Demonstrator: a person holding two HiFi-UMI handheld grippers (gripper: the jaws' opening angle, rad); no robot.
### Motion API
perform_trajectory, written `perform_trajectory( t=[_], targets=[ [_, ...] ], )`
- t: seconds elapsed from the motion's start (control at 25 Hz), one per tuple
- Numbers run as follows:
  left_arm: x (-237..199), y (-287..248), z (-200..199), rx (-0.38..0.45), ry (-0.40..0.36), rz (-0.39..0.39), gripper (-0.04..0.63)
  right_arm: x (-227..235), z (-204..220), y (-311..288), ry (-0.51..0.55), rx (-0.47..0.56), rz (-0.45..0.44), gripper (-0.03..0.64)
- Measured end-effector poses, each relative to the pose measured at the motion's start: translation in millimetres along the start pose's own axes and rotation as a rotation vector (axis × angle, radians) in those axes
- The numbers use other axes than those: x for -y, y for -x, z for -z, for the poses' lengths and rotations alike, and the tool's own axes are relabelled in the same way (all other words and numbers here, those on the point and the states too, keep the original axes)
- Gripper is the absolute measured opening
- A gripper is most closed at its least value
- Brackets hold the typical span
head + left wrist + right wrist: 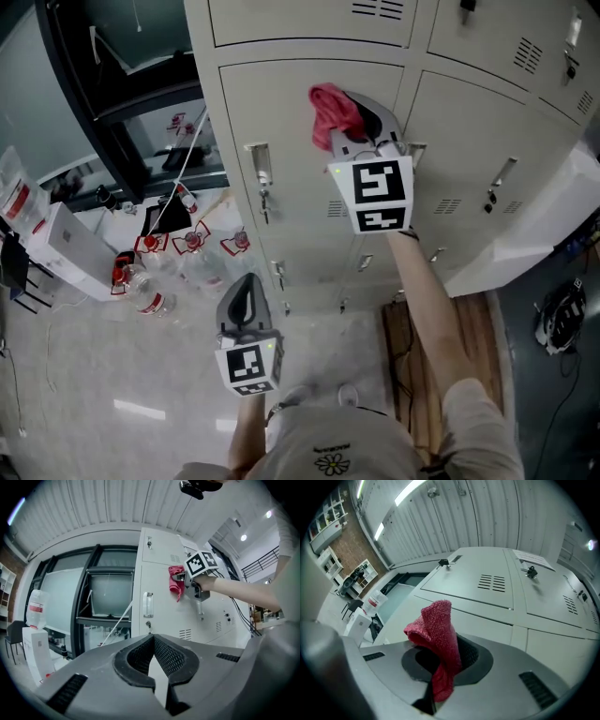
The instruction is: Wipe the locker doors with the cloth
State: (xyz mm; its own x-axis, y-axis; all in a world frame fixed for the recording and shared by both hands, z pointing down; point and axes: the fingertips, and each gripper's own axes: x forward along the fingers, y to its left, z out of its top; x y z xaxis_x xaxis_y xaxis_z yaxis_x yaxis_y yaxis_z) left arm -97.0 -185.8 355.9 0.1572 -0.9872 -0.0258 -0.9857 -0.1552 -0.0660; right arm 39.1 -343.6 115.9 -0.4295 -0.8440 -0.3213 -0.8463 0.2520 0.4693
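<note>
Two tongs | right tongs (pixel 443 660) pinch nubby red cloth (pixel 436 625) | left tongs (pixel 153 644) closed, empty

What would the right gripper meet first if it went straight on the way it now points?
Probably the locker door just ahead; the red cloth in the right gripper would touch it first. Depth is unclear.

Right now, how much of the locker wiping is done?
Done: the pink cloth is picked up and pinched in the right tool. In hand: that tool holds it up at a locker door, near the door's top. Left: no door shows wipe marks, so I cannot tell which are clean; probably most still need wiping. The left tool hangs low, shut and empty.
</note>
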Motion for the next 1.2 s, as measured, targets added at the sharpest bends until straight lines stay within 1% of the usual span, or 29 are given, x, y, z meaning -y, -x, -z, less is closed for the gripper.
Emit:
perform_trajectory(
  t=[0.16,0.32,0.6,0.8,1.08,1.2],
  targets=[
    [16,-8,-3,0.005,-0.007,0.033,0.017,36,16,15,-0.011,-0.024,0.045,0.031],
    [27,-13,-5,0.007,-0.016,0.059,0.017,66,29,27,0.001,-0.052,0.089,0.031],
    [33,-15,-8,0.013,-0.027,0.074,0.017,97,42,42,-0.001,-0.082,0.155,0.031],
    [30,-12,-8,0.012,-0.026,0.068,0.016,108,47,47,-0.001,-0.093,0.184,0.031],
    [21,-3,-8,0.013,-0.018,0.051,0.017,109,46,47,0.007,-0.112,0.209,0.031],
    [16,4,-6,0.009,-0.014,0.04,0.017,107,44,48,-0.012,-0.13,0.216,0.031]
  ],
)
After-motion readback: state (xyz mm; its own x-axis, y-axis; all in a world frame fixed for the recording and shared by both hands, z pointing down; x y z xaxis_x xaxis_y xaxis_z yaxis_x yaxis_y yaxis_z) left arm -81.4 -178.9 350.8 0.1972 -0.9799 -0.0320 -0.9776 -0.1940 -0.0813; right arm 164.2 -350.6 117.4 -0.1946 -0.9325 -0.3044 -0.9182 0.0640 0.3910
